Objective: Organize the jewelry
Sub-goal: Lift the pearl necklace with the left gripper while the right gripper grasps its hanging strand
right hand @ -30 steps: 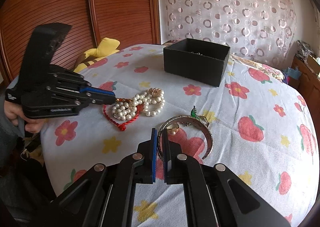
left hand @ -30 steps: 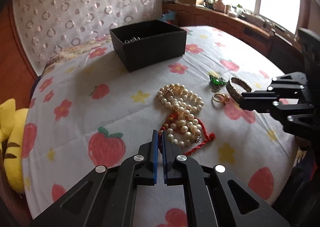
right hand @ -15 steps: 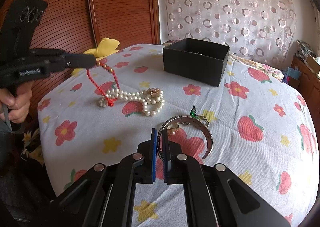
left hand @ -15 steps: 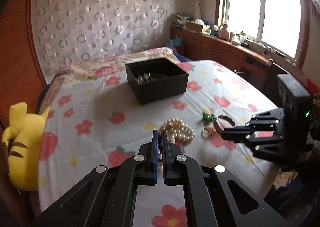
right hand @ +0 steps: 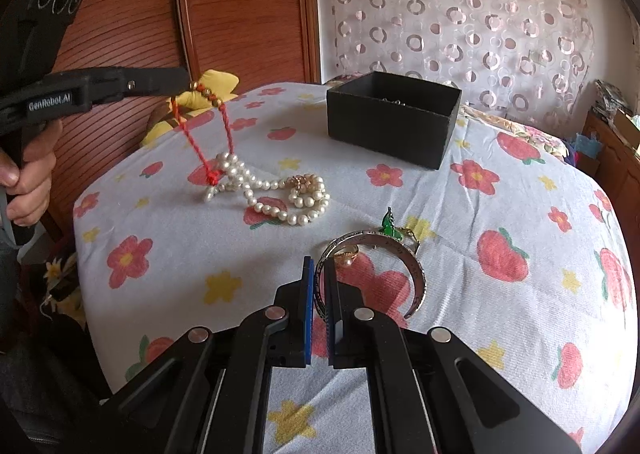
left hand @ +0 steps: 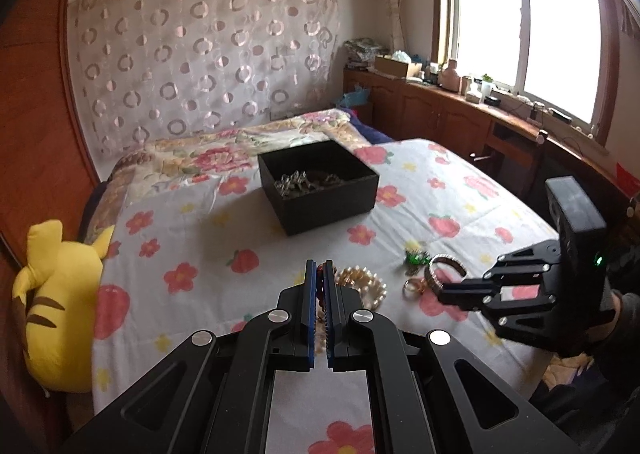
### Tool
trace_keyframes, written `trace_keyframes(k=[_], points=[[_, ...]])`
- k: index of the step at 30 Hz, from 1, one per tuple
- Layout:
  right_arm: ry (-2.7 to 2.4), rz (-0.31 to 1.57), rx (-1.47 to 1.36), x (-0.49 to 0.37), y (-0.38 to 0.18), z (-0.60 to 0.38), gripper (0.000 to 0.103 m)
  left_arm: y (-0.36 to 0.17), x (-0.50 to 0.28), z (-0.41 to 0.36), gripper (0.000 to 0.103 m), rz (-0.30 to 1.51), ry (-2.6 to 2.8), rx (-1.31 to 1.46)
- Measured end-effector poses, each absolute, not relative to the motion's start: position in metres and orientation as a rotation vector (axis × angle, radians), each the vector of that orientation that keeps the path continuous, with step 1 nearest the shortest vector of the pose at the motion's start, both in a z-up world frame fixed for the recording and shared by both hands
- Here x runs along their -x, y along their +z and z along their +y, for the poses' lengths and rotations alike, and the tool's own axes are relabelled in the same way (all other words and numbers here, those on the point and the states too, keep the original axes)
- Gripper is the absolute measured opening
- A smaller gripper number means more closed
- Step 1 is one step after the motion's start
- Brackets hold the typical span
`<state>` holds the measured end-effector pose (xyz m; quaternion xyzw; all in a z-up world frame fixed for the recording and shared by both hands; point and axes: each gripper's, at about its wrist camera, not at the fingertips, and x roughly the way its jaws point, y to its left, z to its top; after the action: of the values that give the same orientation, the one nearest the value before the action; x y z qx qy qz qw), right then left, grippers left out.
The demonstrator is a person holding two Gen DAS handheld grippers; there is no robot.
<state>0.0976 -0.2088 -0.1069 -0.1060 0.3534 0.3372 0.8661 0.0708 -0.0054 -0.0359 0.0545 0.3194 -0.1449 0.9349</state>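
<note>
The red cord (right hand: pixel 208 142) hangs from the left gripper (right hand: pixel 182 76) with its knotted low end caught in the pearls (right hand: pixel 276 194), and one end of the strand is already drawn up off the sheet (right hand: pixel 168 274). If the lift goes on, the pearls may ride up with the cord and then drop, or drag across toward the table edge; a sideways swing toward the box (right hand: pixel 390 126) could also shake them loose halfway. The pinch itself looks thin, on a few gold beads at the top of the loop, so the cord might slip out.

The left gripper's jaws are pressed together on the cord, beads showing between the blue pads (left hand: pixel 309 306) in its own view. The right gripper (right hand: pixel 318 286) sits low over the bangle (right hand: pixel 416 278), its jaws nearly together with the bangle's rim between them; whether they truly clamp it I cannot tell. The ring (right hand: pixel 346 254) and green brooch (right hand: pixel 388 224) lie beside the bangle, and the box, further back, already holds some silvery pieces
</note>
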Motion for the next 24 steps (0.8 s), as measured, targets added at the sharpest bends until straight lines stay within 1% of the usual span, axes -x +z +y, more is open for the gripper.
trace_keyframes(k=[7,17,24], points=[[0.694,0.744,0.279,-0.095,-0.107,-0.203,0.006,-0.053,-0.073,0.007,0.002,0.681,-0.275,-0.082],[0.702,0.717,0.266,-0.105,-0.092,-0.194,0.006,-0.044,-0.068,0.004,0.002,0.654,-0.281,-0.084],[0.711,0.815,0.241,-0.144,-0.099,-0.168,0.006,-0.046,-0.068,0.005,0.002,0.662,-0.284,-0.071]])
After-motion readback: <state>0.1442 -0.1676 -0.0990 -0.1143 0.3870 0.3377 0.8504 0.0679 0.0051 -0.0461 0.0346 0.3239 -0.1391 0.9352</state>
